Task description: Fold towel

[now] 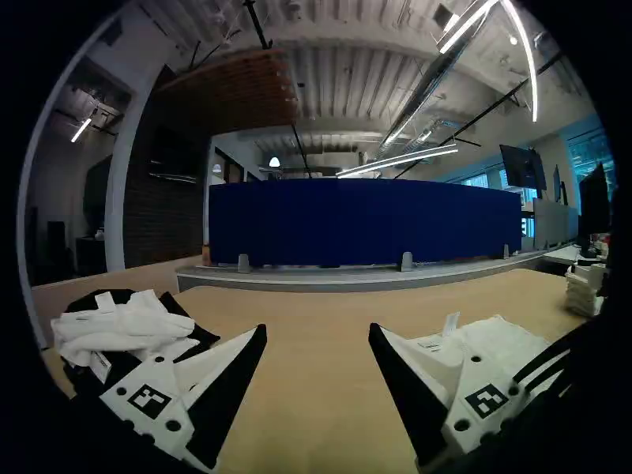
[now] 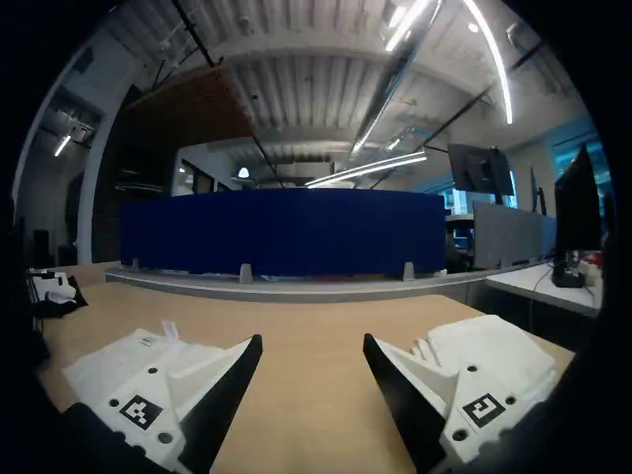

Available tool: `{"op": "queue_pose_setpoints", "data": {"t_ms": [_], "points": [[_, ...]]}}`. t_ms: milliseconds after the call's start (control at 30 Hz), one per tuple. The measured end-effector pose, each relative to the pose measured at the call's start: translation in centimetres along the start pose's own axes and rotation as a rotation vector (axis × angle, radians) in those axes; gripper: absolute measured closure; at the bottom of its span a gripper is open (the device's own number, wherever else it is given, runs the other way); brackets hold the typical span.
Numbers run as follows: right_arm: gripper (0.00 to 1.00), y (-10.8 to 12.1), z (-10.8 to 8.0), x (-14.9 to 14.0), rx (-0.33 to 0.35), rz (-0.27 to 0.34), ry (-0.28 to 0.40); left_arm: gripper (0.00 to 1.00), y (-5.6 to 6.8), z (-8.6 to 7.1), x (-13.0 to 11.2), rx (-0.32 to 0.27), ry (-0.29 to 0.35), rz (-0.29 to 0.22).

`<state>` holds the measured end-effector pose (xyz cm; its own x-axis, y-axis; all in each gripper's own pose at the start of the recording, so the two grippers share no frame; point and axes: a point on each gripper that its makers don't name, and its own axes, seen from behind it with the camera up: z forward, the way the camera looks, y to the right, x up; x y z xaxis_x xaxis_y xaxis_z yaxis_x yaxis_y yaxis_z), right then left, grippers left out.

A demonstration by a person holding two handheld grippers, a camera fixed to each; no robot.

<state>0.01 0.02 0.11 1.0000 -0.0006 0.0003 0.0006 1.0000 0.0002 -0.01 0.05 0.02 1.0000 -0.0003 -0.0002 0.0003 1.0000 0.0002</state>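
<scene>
A white towel (image 1: 494,338) with a small tag lies flat on the wooden table (image 1: 316,395), just behind my left gripper's right finger. In the right gripper view the same towel (image 2: 130,355) lies behind the left finger. My left gripper (image 1: 317,327) is open above bare wood, holding nothing. My right gripper (image 2: 312,337) is also open and empty, low over the table. Both sets of fingers (image 1: 213,371) (image 2: 419,379) point toward the blue divider.
Crumpled white towels (image 1: 118,325) are heaped on a black holder at the left, small in the right gripper view (image 2: 54,288). Folded white towels (image 2: 486,344) are stacked at the right (image 1: 584,288). A blue partition (image 1: 355,221) bounds the table's far edge; monitors (image 2: 577,213) stand beyond.
</scene>
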Motion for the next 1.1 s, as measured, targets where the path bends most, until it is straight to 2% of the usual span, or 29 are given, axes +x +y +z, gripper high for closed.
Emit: {"op": "queue_pose_setpoints", "data": {"t_ms": [600,1100], "points": [[0.01,-0.11,0.02,0.03,0.001,0.001,0.0,0.04,0.01,0.04,0.13,0.0,0.0,0.001],[0.01,-0.09,0.0,0.16,-0.002,0.0,0.001,0.04,-0.54,0.07,0.47,0.013,0.013,0.0]]}}
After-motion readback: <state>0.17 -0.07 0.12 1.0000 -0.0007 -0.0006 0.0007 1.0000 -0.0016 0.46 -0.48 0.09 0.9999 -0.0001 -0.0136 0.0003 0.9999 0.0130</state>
